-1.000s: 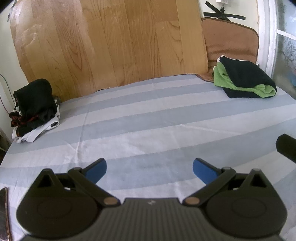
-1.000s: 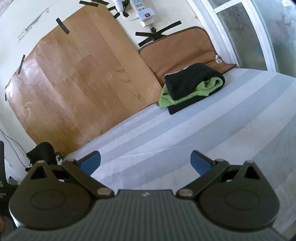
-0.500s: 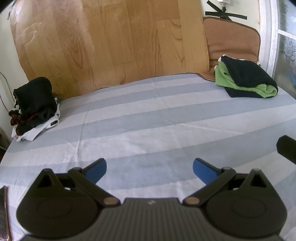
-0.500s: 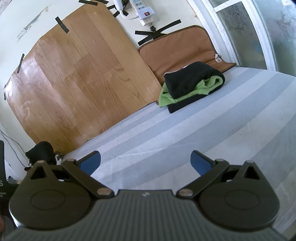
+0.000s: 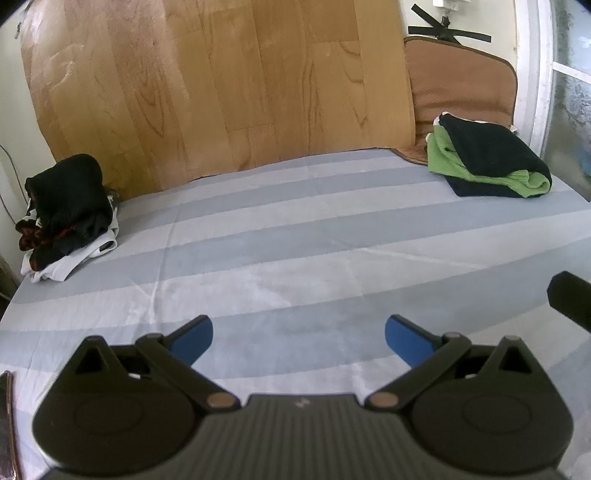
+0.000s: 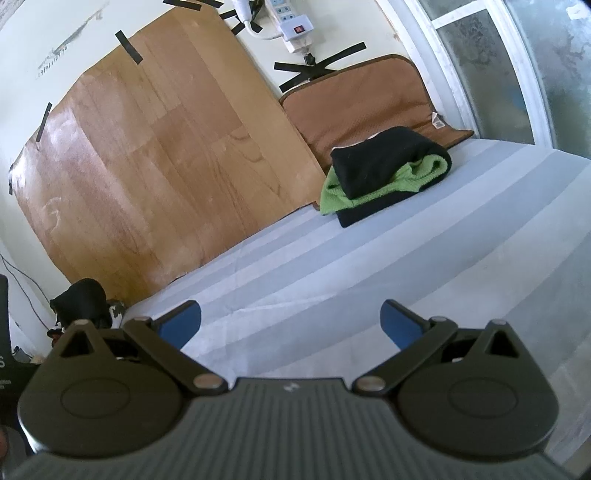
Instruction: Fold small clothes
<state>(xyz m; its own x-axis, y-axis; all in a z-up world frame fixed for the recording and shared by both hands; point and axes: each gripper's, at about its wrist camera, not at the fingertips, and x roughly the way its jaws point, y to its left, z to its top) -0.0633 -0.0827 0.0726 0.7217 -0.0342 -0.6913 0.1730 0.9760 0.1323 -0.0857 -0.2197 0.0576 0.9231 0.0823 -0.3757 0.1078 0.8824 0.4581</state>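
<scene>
I'm looking across a bed covered by a striped sheet (image 5: 295,229) in pale grey and blue bands. Along its far edge a wood-grain panel (image 5: 221,81) leans against the wall, held with strips of black tape (image 6: 128,46) at its upper edges. Beside it, at the far right corner, a brown padded mat (image 6: 354,99) stands against the wall. Above that mat I see a white power strip (image 6: 291,26) with a red switch, taped on. A frosted window (image 6: 546,66) with a white frame borders the right side.
</scene>
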